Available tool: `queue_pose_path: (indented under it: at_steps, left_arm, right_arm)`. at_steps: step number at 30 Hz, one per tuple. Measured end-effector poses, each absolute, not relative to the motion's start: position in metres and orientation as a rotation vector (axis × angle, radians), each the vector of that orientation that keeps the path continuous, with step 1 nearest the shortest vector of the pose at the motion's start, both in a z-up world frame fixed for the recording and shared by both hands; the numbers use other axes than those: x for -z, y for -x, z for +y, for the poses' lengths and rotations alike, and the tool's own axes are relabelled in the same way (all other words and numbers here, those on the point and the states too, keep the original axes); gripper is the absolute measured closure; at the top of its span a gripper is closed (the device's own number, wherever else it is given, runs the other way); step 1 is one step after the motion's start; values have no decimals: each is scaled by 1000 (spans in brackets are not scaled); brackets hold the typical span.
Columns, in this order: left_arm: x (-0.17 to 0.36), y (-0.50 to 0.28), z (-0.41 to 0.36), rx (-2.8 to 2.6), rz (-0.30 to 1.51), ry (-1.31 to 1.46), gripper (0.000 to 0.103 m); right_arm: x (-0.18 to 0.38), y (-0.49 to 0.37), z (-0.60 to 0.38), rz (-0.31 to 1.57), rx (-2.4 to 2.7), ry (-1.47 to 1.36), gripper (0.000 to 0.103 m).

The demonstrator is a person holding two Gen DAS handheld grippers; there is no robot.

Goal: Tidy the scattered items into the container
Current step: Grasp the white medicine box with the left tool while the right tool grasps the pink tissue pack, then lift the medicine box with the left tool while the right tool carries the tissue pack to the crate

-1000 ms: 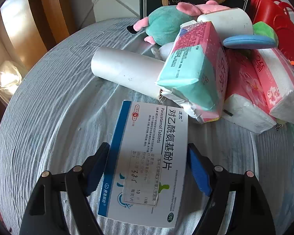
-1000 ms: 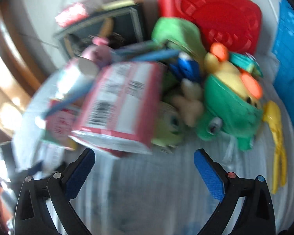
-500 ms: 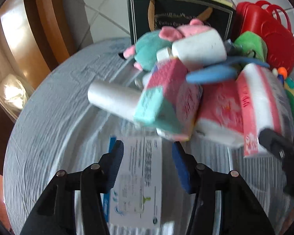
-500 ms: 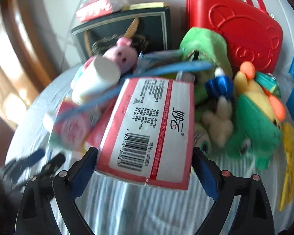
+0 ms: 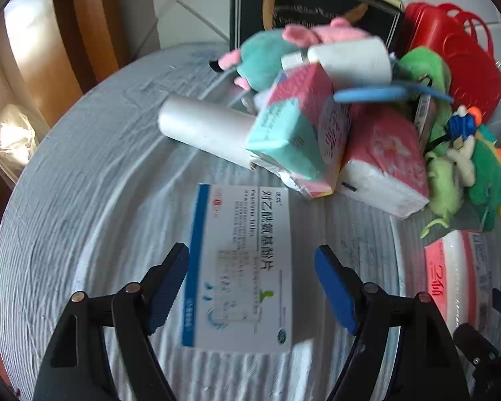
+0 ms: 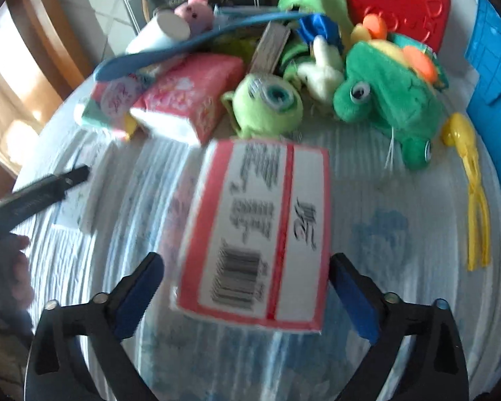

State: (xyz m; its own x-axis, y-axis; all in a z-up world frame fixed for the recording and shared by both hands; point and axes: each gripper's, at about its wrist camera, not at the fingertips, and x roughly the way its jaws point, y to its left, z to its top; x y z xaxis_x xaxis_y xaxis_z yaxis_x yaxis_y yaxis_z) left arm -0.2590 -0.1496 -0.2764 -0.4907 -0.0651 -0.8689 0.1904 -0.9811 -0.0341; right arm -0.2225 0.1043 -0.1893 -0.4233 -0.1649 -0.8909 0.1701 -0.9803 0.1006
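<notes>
Since a second ago, the red-and-white tissue pack [image 6: 257,234] has come off the pile and is now lying low on the pale blue cloth [image 6: 400,234], between the wide blue pads of the right gripper [image 6: 247,295]. Its jaws are opening and standing far apart; the pack is sitting in the gap, but the picture is too blurred to tell if the pads are touching it. The left gripper [image 5: 252,287] is hovering over the white and blue paracetamol box [image 5: 238,264], which is lying flat on the cloth just as it was a second ago. These jaws squeezed in and are now opening again, with one pad right beside the box's blue edge and the other pad clear of it. Behind the box, a white roll [image 5: 205,127] is lying on its side, touching a pink and teal tissue pack [image 5: 297,137] that is leaning on a pink flowery tissue pack [image 5: 384,157]. Soft toys are piling up at the back: a one-eyed green monster [image 6: 267,105], a green frog [image 6: 387,100] and a teal plush with pink ears [image 5: 264,56]. A red plastic case [image 5: 451,63] is standing behind them, and a yellow plastic toy [image 6: 471,180] is lying near the frog. I cannot tell which thing is the container.
</notes>
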Motion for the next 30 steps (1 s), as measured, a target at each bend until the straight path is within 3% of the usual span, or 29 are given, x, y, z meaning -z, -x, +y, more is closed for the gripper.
queue_pose_path:
  at_steps: [4, 7, 9, 14, 17, 18, 22, 30]
  left_arm:
    - [292, 269, -128, 2521, -65, -1430, 12]
    - [294, 263, -138, 2544, 72, -1409, 10]
    - [299, 263, -157, 2519, 243, -1454, 0]
    - [298, 261, -156, 2534, 208, -1425, 0]
    - [299, 256, -155, 2547, 206, -1394, 0]
    - [298, 256, -154, 2545, 206, -1403, 0]
    - [290, 247, -140, 2568, 168, -1428, 30]
    - [284, 221, -121, 2598, 131, -1428, 32]
  right_arm:
    - [204, 232, 108, -46, 2515, -1597, 0]
    - [231, 233, 118, -120, 2496, -1680, 0]
    - [239, 226, 121, -105, 2555, -1614, 0]
    - [260, 220, 113, 77, 2630, -1551, 0]
    - [267, 223, 123, 33, 2613, -1548, 0]
    - [269, 225, 126, 11, 2601, -1551, 0]
    - [267, 225, 142, -134, 2583, -1502, 4]
    - [282, 225, 137, -18, 2612, -1479, 12]
